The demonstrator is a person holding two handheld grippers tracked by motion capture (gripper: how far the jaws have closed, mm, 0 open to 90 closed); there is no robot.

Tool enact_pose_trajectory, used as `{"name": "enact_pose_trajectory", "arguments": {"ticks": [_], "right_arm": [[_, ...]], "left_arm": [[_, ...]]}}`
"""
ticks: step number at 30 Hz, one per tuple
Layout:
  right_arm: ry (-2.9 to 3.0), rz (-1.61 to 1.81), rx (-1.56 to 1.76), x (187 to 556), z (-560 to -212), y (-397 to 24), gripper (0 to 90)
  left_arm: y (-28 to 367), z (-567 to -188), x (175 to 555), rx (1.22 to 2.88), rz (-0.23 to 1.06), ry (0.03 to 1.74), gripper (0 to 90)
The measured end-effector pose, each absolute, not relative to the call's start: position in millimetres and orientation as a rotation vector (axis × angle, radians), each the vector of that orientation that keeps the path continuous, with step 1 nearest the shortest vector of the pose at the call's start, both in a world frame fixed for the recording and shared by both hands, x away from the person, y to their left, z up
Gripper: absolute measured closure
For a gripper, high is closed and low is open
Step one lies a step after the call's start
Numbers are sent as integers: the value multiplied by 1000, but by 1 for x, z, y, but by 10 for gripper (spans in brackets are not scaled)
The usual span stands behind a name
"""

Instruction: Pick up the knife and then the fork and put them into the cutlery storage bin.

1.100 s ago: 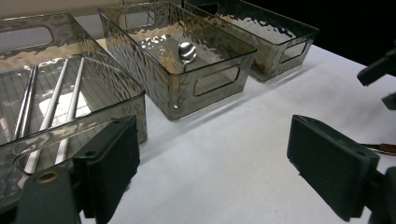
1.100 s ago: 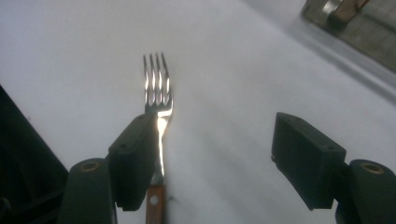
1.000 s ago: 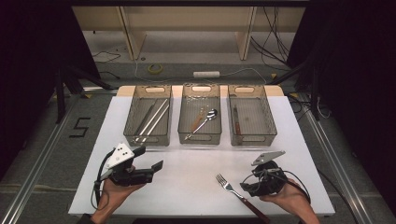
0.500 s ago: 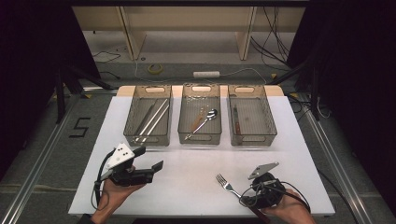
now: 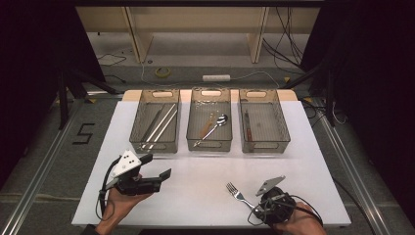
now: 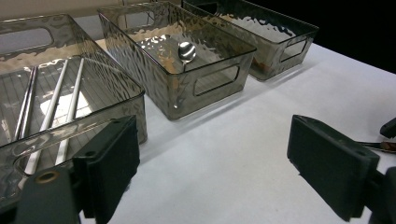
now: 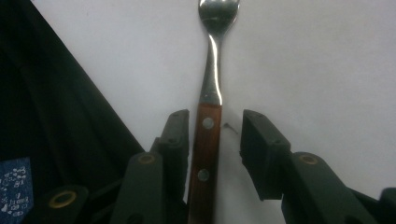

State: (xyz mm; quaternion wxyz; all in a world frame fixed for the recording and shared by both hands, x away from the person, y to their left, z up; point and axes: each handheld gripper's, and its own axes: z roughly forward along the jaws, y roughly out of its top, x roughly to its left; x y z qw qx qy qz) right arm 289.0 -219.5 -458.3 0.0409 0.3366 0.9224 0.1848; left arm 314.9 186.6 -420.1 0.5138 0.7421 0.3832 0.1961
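Note:
A fork (image 5: 238, 194) with a brown riveted wooden handle lies on the white table (image 5: 195, 171), tines pointing away from the person. My right gripper (image 5: 259, 209) points down over its handle near the front edge. In the right gripper view the fork (image 7: 211, 79) runs up between the jaws of the right gripper (image 7: 217, 135), which have just been closing. One pad sits against the handle, while the other stands a small gap off. My left gripper (image 5: 156, 166) is held at the front left, open and empty, as the left gripper (image 6: 215, 158) view shows.
Three smoky clear bins stand in a row at the back. The left bin (image 5: 155, 146) holds long metal sticks, the middle bin (image 5: 209, 145) a spoon (image 5: 220, 120), the right bin (image 5: 264, 146) a brown-handled utensil. The table's front edge runs right beside the right hand.
The right gripper has sunk onto the fork's handle and its jaws have narrowed around it. The left gripper and the fork have stayed put.

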Motion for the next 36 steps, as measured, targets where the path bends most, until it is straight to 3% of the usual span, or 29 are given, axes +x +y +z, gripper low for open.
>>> {"name": "enact_pose_trajectory", "arguments": {"ticks": [19, 36], "right_arm": [[2821, 496, 973, 287, -462, -216, 758], [2838, 481, 968, 290, -460, -215, 778]], "left_arm": [[186, -420, 315, 1788, 471, 923, 164], [186, -420, 316, 1791, 473, 915, 164]]}}
